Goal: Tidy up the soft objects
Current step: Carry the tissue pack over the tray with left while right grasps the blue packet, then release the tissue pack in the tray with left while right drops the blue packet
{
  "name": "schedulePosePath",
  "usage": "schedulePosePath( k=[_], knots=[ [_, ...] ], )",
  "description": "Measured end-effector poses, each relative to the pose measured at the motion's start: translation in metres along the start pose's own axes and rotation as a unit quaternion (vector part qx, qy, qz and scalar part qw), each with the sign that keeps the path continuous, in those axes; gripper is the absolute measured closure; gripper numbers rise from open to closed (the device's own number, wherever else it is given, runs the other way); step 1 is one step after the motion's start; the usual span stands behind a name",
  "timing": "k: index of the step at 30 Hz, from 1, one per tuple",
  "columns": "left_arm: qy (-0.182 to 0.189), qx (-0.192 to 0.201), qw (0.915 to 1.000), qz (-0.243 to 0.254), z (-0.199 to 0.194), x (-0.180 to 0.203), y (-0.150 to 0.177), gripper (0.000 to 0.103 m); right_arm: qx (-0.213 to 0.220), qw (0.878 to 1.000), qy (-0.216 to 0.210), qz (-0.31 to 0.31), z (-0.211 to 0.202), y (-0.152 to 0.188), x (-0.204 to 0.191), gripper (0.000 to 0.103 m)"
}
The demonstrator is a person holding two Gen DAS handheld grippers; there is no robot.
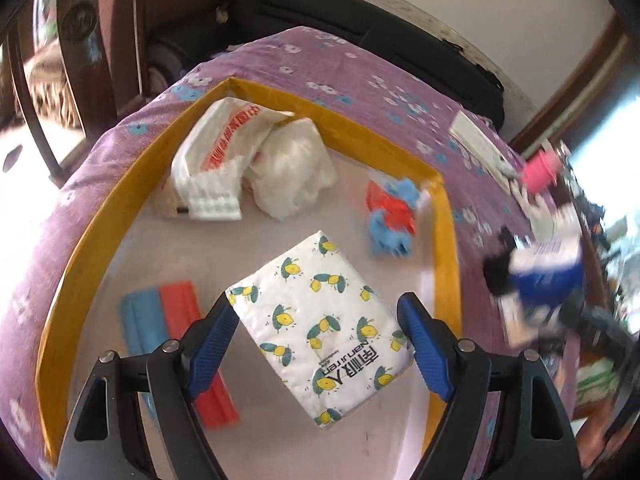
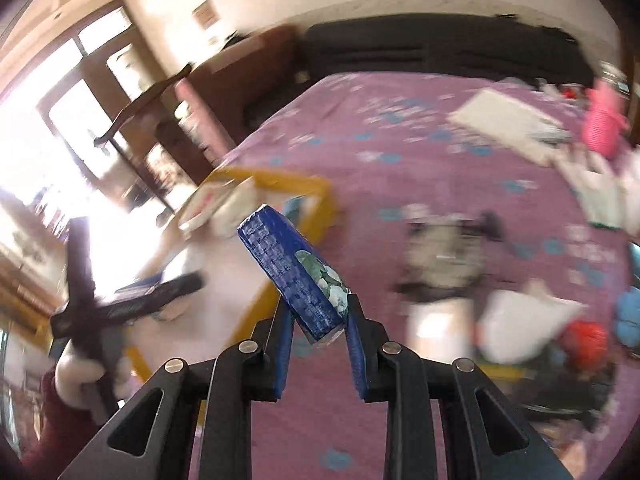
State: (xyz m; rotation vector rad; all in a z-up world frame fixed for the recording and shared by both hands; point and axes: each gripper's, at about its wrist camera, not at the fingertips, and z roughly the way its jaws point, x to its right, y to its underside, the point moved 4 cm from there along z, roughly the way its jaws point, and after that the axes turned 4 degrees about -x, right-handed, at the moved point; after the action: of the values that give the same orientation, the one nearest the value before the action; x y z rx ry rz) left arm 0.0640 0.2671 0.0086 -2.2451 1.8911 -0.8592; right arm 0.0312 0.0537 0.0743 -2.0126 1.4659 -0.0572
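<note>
A white tissue pack with a lemon print (image 1: 320,344) hangs over the yellow-rimmed box (image 1: 444,240), and my left gripper (image 1: 316,300) is shut on it, blue fingers (image 1: 216,332) pressing its two sides. In the box lie white plastic bags (image 1: 256,160), a red and blue cloth bundle (image 1: 390,216) and red and blue folded strips (image 1: 168,316). My right gripper (image 2: 318,304) is shut on a blue patterned tissue pack (image 2: 292,272), held tilted above the purple cover just right of the box (image 2: 320,188). That pack (image 1: 548,276) shows blurred in the left wrist view.
A purple flowered cover (image 1: 340,64) lies under everything. A flat white box (image 1: 476,140) and a pink cup (image 1: 540,168) lie at the far right. More loose soft things (image 2: 520,320) are piled at the right. A gloved hand (image 2: 76,372) holds the left gripper. A dark chair (image 1: 80,40) stands at the left.
</note>
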Motion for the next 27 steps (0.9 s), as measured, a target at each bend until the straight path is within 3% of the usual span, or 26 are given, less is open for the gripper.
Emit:
schedulePosePath(
  k=[6,12,16,20,27],
  knots=[
    [0.007,-0.003,0.9992,-0.040,0.016,-0.022,-0.021,0.022,-0.041,0.999,-0.020,-0.025,0.058,-0.019,-0.043,0.075],
    [0.045,-0.006,0.9955,-0.083,0.010,-0.038,-0.021,0.019,-0.080,0.996,-0.014,-0.028,0.096,-0.032,-0.053,0.075],
    [0.077,0.015,0.9918,-0.101,-0.009,-0.045,-0.017,0.018,-0.100,0.995,-0.019,-0.010,0.114,-0.033,-0.044,0.075],
    [0.088,0.030,0.9914,-0.092,-0.022,-0.042,-0.014,0.014,-0.095,0.995,-0.026,0.016,0.119,-0.040,-0.035,0.075],
    [0.107,0.064,0.9890,-0.080,-0.044,-0.035,-0.007,0.014,-0.076,0.997,0.002,0.033,0.121,-0.056,-0.024,0.075]
  ],
)
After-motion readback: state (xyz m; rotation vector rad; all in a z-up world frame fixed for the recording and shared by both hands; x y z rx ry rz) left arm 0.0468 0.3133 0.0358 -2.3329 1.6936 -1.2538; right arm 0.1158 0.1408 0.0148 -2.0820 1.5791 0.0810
